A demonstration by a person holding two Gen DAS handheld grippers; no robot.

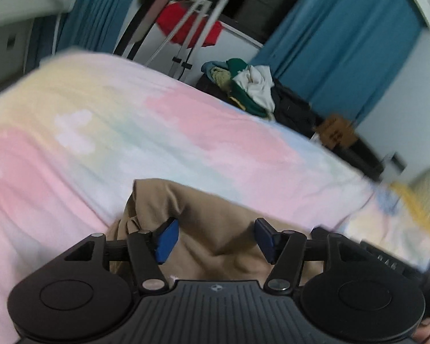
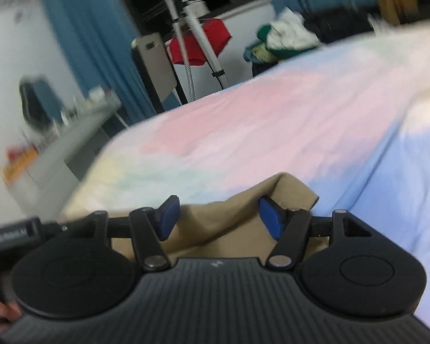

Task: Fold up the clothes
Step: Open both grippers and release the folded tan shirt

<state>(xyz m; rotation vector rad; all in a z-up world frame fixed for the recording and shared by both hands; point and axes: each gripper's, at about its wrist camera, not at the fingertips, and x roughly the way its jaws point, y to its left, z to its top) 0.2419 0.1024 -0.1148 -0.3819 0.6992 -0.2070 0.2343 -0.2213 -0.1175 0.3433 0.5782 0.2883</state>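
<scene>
Your left tongs stand wide, blue pads well apart with nothing clamped between them. Beneath and just ahead of them lies the tan garment, bunched and creased, on the pastel bedsheet. Its far edge rises in a soft ridge, and one corner stands up on the left side of your view.

Your right tongs are wide too, their pads apart and gripping nothing. The same tan garment sits under them, with a raised corner beyond the right-hand pad. It rests near the bed's close edge; the rest of the sheet stretches away pink, yellow and pale blue.

For containers, look past the far side of the bed: a dark bin or basket holds a heap of clothes, white, green and yellowish pieces piled above its rim. Motion blur keeps you from telling the items apart. From the right wrist, that heap shows behind the bed's edge. A brown box stands near the dark bin; its contents cannot be seen.

Behind stand a metal stand with something red behind it, and blue curtains.
</scene>
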